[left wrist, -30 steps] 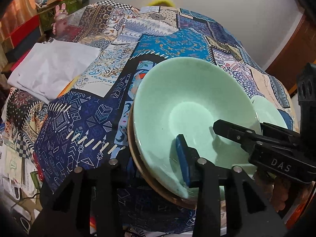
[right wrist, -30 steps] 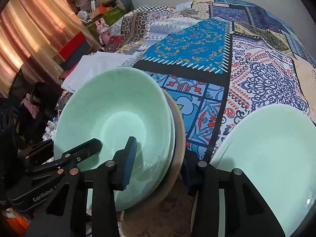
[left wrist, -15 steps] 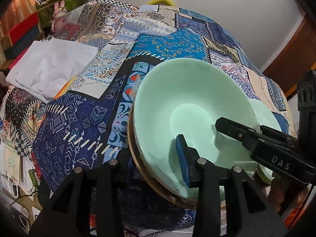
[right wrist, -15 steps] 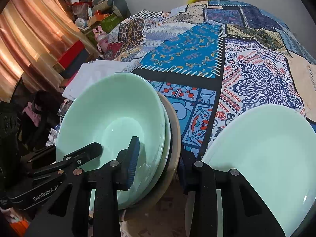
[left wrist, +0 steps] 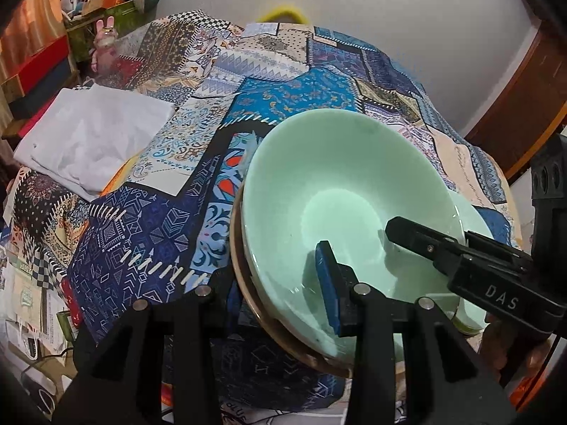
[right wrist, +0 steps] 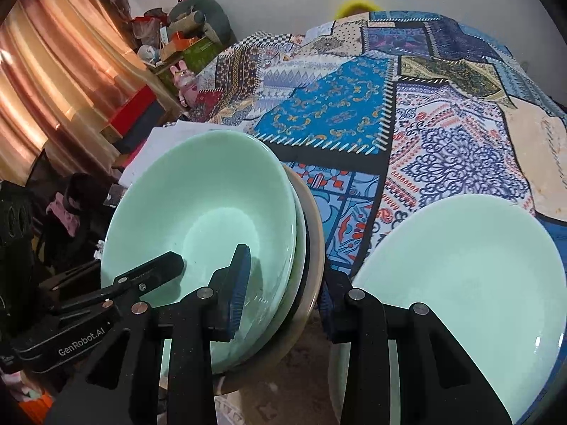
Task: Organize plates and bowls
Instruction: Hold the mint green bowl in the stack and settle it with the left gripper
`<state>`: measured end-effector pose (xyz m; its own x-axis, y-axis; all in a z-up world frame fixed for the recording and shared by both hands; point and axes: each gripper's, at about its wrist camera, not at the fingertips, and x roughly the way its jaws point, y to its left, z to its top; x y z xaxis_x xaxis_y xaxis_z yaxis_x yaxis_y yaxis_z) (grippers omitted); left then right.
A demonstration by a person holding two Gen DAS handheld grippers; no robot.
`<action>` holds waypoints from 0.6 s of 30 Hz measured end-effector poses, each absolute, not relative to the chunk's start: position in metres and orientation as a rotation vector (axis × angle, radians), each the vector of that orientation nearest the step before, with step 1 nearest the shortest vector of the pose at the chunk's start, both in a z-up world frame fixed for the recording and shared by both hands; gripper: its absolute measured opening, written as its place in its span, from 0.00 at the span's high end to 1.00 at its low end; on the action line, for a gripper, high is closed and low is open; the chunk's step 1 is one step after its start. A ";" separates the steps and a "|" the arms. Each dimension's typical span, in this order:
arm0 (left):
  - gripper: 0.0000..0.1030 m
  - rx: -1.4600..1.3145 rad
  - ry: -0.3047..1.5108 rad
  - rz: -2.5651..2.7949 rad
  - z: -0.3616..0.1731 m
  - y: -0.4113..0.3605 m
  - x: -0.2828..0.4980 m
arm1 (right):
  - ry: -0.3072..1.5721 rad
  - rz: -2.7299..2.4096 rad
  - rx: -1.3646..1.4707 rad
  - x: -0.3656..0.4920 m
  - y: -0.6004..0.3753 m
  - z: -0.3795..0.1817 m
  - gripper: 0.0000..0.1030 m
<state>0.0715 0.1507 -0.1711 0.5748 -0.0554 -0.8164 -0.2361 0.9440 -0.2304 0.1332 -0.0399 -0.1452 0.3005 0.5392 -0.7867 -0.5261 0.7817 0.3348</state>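
Note:
A stack of pale green bowls (left wrist: 340,191) rests on a tan plate (left wrist: 244,269) and is held tilted above the patchwork cloth (left wrist: 149,248). My left gripper (left wrist: 280,283) straddles the stack's near rim, one blue pad inside the top bowl, the other finger under the plate. My right gripper (right wrist: 283,294) clamps the opposite rim of the same stack (right wrist: 212,219) the same way. It shows in the left wrist view as a black arm (left wrist: 471,265). A separate pale green plate (right wrist: 460,283) lies at the right.
A folded white cloth (left wrist: 92,138) lies on the table's left side. Boxes and toys (right wrist: 170,56) crowd a shelf at the far left by the curtain. A yellow object (left wrist: 280,14) sits at the far table edge.
Both grippers have lifted the bowl stack a little higher and tipped it more; their grip on the rims is unchanged.

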 end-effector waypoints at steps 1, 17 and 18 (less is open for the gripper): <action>0.63 -0.333 0.955 0.103 -0.170 0.149 0.071 | 1.046 0.704 0.015 0.133 -0.041 -0.144 0.69; 0.63 -0.295 0.915 0.035 -0.140 0.111 0.081 | 0.981 0.644 0.046 0.133 -0.084 -0.116 0.69; 0.63 -0.293 0.914 0.031 -0.139 0.109 0.082 | 0.979 0.639 0.050 0.133 -0.088 -0.115 0.69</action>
<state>0.0819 0.1085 -0.1390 0.6133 -0.0973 -0.7838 -0.1505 0.9598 -0.2369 0.1329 -0.0876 -0.1149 0.3910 0.5248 -0.7561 -0.4813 0.8168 0.3181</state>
